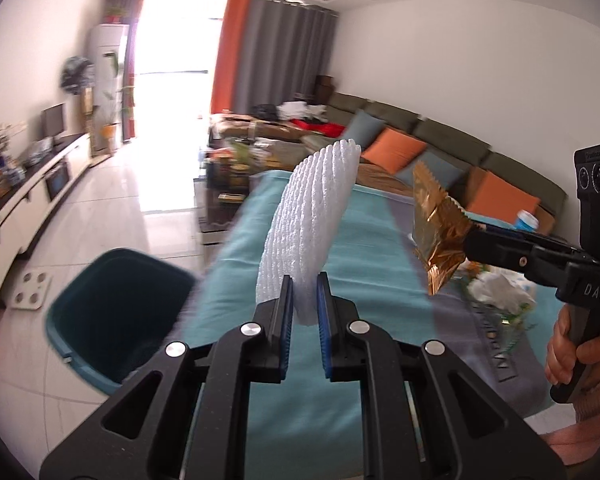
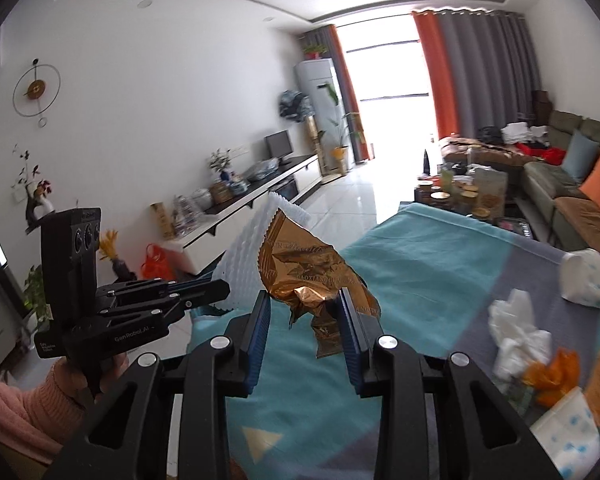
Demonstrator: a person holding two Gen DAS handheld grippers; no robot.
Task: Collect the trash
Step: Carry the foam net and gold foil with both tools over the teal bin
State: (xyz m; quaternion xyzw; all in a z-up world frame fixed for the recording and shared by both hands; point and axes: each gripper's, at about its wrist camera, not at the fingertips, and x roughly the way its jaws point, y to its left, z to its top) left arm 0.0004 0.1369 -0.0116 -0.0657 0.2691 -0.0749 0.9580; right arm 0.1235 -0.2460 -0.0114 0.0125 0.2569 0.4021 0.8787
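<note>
My left gripper (image 1: 305,300) is shut on a white foam fruit net (image 1: 312,216), which stands up between its blue pads above the teal tablecloth (image 1: 372,248). The right gripper (image 2: 305,312) is shut on a crumpled gold foil wrapper (image 2: 300,272). In the left wrist view the right gripper (image 1: 466,244) comes in from the right with the gold wrapper (image 1: 436,224) at its tip. The right wrist view shows the left gripper (image 2: 220,294) at the left, holding the foam net (image 2: 248,256). A dark teal bin (image 1: 116,316) stands on the floor left of the table.
More litter lies on the cloth at the right: white tissue (image 2: 520,332), orange scraps (image 2: 552,372), blue-dotted white paper cups (image 2: 586,280). A cluttered coffee table (image 2: 464,196) and a sofa (image 1: 460,148) lie beyond. A white TV bench (image 1: 32,196) lines the left wall.
</note>
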